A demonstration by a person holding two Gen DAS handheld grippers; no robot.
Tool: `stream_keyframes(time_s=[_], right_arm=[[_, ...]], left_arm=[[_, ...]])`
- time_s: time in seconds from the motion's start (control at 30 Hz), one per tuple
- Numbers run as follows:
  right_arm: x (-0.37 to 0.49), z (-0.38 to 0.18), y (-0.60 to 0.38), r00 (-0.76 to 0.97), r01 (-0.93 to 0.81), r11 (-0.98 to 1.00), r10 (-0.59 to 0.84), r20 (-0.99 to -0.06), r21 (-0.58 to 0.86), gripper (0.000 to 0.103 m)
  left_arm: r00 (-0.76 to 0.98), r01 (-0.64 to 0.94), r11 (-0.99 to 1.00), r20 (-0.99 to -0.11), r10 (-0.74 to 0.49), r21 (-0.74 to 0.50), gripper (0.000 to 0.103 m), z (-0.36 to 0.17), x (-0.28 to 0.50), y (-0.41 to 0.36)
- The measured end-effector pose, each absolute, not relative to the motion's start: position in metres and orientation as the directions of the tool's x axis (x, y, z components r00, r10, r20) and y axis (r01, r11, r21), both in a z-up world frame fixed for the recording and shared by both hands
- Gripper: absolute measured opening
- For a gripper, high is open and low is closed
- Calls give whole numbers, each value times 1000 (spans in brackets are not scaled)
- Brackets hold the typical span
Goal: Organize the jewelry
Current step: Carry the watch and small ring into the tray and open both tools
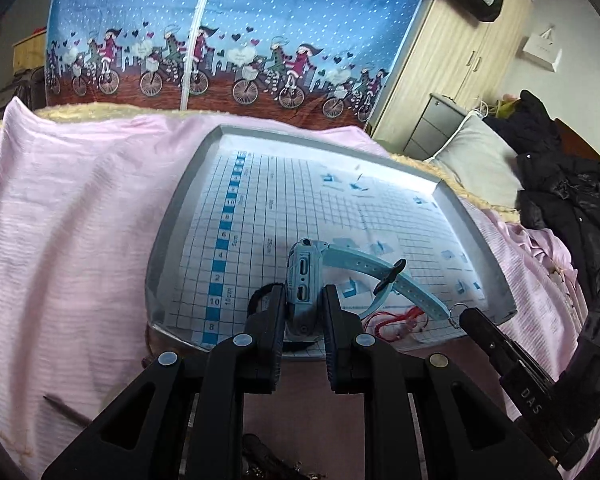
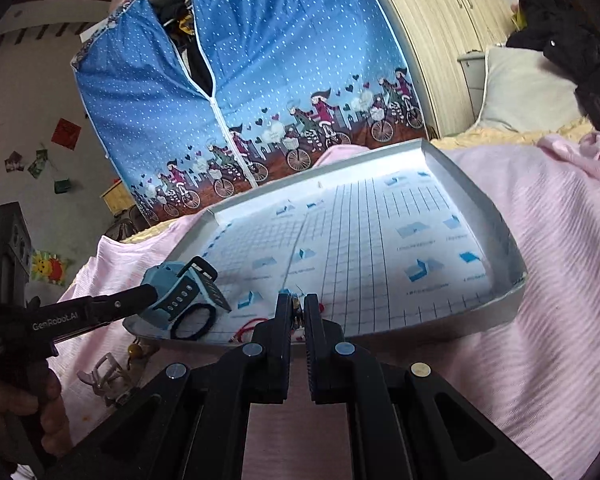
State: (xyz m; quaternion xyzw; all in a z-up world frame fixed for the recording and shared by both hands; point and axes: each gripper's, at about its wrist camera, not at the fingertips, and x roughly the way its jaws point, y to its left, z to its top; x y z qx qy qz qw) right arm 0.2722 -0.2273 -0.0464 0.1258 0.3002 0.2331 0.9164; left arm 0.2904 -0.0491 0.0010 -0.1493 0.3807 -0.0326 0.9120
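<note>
A light-blue watch (image 1: pixel 302 268) stands on edge over the near end of a grey tray (image 1: pixel 160 248) lined with grid paper. My left gripper (image 1: pixel 304 290) is shut on the watch body, and the strap (image 1: pixel 380 268) trails to the right. In the right wrist view, the same watch (image 2: pixel 172 284) hangs at the left gripper's tip (image 2: pixel 146 294). A black hair tie (image 2: pixel 194 322) and a red cord (image 1: pixel 396 320) lie on the tray's near edge. My right gripper (image 2: pixel 297 300) is shut on a small metal ring (image 1: pixel 458 312) at the tray's (image 2: pixel 500 308) near rim.
The tray rests on a pink cloth (image 1: pixel 68 220) over a bed. A clear hair claw (image 2: pixel 104 376) and amber beads (image 2: pixel 136 350) lie on the cloth at the near left. A blue fabric wardrobe (image 1: pixel 236 20) stands behind; a grey pillow (image 1: pixel 476 156) and a black jacket (image 1: pixel 568 188) lie to the right.
</note>
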Motion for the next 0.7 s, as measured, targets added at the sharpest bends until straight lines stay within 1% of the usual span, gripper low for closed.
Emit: stream_keyframes(time_s=[0.2, 0.3, 0.37, 0.43, 0.47, 0.5, 0.53, 0.57, 0.6, 0.63, 0.67, 0.7], right_arm=[[272, -47, -229, 712, -335, 863, 494, -498, 378, 7], [273, -47, -229, 710, -331, 862, 496, -500, 384, 8], [273, -47, -230, 712, -326, 863, 493, -500, 386, 10], [271, -45, -231, 719, -325, 865, 488, -495, 382, 18], [270, -44, -231, 724, -324, 867, 485, -492, 377, 20], [268, -41, -231, 731, -325, 871, 479, -486, 369, 26], [265, -39, -231, 740, -326, 875, 472, -479, 358, 33], [262, -36, -230, 750, -328, 880, 464, -472, 344, 37], [260, -33, -230, 759, -329, 884, 456, -464, 331, 45], [256, -30, -230, 768, -332, 888, 449, -456, 317, 54], [252, -26, -229, 777, -334, 893, 443, -448, 302, 59], [248, -23, -228, 783, -337, 896, 438, -441, 290, 72]], left_arm=[[676, -36, 946, -705, -215, -324, 14, -11, 295, -50], [684, -26, 940, -692, -232, -341, 16, -6, 291, -49], [691, -30, 939, -686, -229, -343, 22, -2, 288, -46], [701, -37, 933, -675, -231, -358, 39, 2, 286, -44], [712, -43, 926, -662, -235, -375, 42, 4, 282, -42], [724, -49, 920, -648, -236, -390, 49, 7, 277, -38], [735, -56, 915, -637, -234, -400, 59, 10, 272, -34], [743, -60, 911, -628, -232, -408, 65, 14, 268, -32], [751, -63, 908, -619, -229, -413, 78, 18, 262, -28], [760, -67, 906, -610, -225, -417, 88, 22, 257, -25], [774, -69, 904, -594, -219, -422, 91, 26, 249, -22], [792, -71, 903, -574, -207, -423, 98, 31, 240, -19]])
